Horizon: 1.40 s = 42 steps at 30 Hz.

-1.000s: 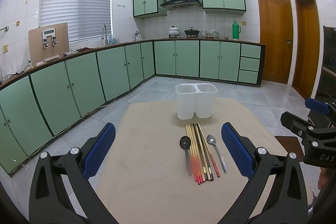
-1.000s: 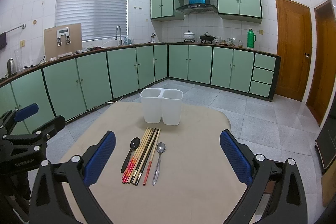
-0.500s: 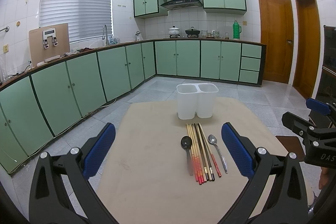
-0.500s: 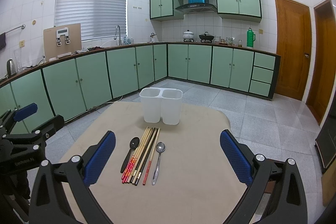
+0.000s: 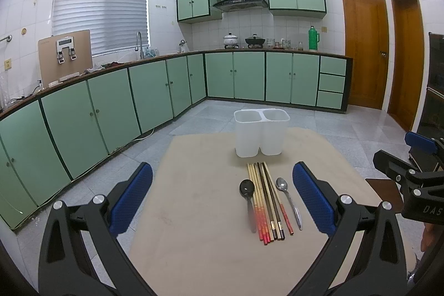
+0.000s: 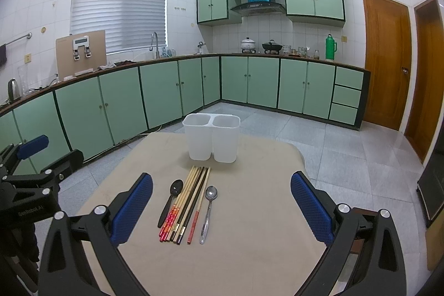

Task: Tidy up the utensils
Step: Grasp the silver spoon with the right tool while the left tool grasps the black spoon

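A white two-compartment holder (image 5: 261, 135) (image 6: 212, 140) stands empty at the far side of a beige table (image 5: 199, 235) (image 6: 249, 254). In front of it lie a black spoon (image 5: 247, 199) (image 6: 170, 199), a row of several chopsticks (image 5: 265, 201) (image 6: 188, 201) and a metal spoon (image 5: 288, 199) (image 6: 208, 210). My left gripper (image 5: 222, 199) is open and empty above the table, the utensils between its fingers in view. My right gripper (image 6: 222, 204) is open and empty, held likewise.
Green kitchen cabinets (image 5: 111, 107) run along the left and back walls. Two wooden doors (image 5: 363, 57) stand at the right. The right gripper's body (image 5: 413, 185) shows at the right of the left wrist view; the left gripper's body (image 6: 27, 185) shows at the left of the right wrist view.
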Each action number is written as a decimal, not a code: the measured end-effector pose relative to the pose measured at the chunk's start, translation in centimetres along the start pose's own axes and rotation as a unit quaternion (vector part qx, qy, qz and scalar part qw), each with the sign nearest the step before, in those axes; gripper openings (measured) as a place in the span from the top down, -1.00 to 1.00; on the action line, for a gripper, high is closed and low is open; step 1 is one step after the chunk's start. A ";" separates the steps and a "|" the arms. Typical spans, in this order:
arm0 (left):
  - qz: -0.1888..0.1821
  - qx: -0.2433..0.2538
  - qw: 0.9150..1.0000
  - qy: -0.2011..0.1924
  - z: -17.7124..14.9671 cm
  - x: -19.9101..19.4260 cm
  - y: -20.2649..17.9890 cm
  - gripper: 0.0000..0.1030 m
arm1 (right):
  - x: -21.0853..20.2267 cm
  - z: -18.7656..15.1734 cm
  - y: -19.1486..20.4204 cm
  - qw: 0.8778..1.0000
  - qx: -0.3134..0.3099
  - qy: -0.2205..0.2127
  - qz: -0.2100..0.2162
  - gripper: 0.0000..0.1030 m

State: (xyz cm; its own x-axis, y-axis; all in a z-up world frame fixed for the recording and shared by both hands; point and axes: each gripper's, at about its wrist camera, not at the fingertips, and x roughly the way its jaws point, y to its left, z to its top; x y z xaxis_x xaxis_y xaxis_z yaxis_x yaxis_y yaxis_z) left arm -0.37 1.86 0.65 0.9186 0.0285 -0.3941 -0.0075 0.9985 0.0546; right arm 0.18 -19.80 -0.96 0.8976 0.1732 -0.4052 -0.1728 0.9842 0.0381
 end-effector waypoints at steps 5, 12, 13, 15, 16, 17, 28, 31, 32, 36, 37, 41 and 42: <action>0.002 0.001 1.000 0.007 -0.2 0.5 0.1 -0.90 | 0.5 0.0 0.3 1.000 0.000 0.007 0.000 -0.88; 0.016 0.003 0.999 0.049 -1.2 3.8 0.4 -0.90 | 3.3 -1.3 -0.2 0.998 0.009 0.059 -0.010 -0.88; 0.019 0.005 0.998 0.062 -1.5 4.7 0.5 -0.90 | 4.0 -1.6 -0.3 0.997 0.011 0.070 -0.012 -0.88; 0.021 0.007 0.996 0.083 -2.2 6.1 0.7 -0.90 | 5.2 -2.1 -0.7 0.996 0.016 0.089 -0.014 -0.88; 0.022 0.007 0.995 0.096 -2.7 7.1 0.9 -0.90 | 5.7 -2.3 -0.9 0.995 0.019 0.096 -0.015 -0.88; 0.021 0.006 0.994 0.107 -3.0 7.8 1.1 -0.90 | 6.4 -2.6 -1.1 0.994 0.022 0.107 -0.014 -0.88; 0.018 0.021 0.982 0.185 -6.2 16.1 0.8 -0.90 | 14.7 -4.4 -2.7 0.984 0.032 0.176 0.005 -0.88; 0.007 0.020 0.978 0.206 -6.8 18.1 0.5 -0.90 | 16.7 -4.6 -2.8 0.981 0.033 0.190 0.021 -0.76; 0.005 0.022 0.977 0.210 -6.9 18.8 0.3 -0.90 | 17.6 -4.7 -2.8 0.979 0.035 0.199 0.027 -0.70; -0.008 0.030 0.974 0.224 -6.9 21.1 -0.4 -0.90 | 20.4 -4.7 -2.6 0.972 0.047 0.225 0.053 -0.47; -0.015 0.031 0.972 0.231 -7.2 22.0 -0.7 -0.90 | 20.9 -4.7 -2.5 0.970 0.046 0.229 0.059 -0.46; -0.024 0.038 0.967 0.250 -8.0 23.3 -1.3 -0.90 | 21.7 -4.9 -1.7 0.971 0.030 0.232 0.054 -0.45; -0.024 0.038 0.967 0.253 -8.1 23.4 -1.2 -0.90 | 21.8 -5.0 -1.6 0.970 0.029 0.233 0.055 -0.45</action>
State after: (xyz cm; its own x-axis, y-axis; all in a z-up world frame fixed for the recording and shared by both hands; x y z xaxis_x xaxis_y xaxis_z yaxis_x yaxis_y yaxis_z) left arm 17.96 1.68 -16.11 0.6070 0.0206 -0.7944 0.0777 0.9933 0.0851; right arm 18.02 -17.82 -14.39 0.5913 0.2552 -0.7650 -0.2213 0.9635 0.1504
